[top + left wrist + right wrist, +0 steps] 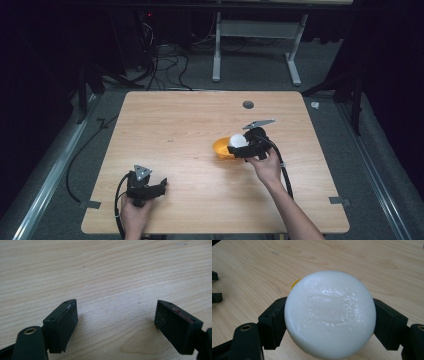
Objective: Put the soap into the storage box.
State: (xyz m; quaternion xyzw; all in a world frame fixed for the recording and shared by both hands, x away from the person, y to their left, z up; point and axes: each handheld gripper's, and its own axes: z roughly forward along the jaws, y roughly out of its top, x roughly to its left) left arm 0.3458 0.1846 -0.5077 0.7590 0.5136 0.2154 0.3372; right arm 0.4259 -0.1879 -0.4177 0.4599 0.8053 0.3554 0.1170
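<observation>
The right hand-held gripper (329,322) is clamped on a white ball (330,316), one jaw pressed to each side. In the high view the ball (238,140) sits over an orange bowl (221,148) right of the middle of the surface (190,125). The left hand-held gripper (116,322) rests near the front left edge, jaws apart over bare wood.

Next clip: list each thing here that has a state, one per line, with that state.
Left hand-held gripper: open, holding nothing, low over bare wood.
Right hand-held gripper: shut on the white ball.
White ball: clamped between the jaws, held above the orange bowl.
Orange bowl: upright on the table, mostly hidden by the ball.
</observation>
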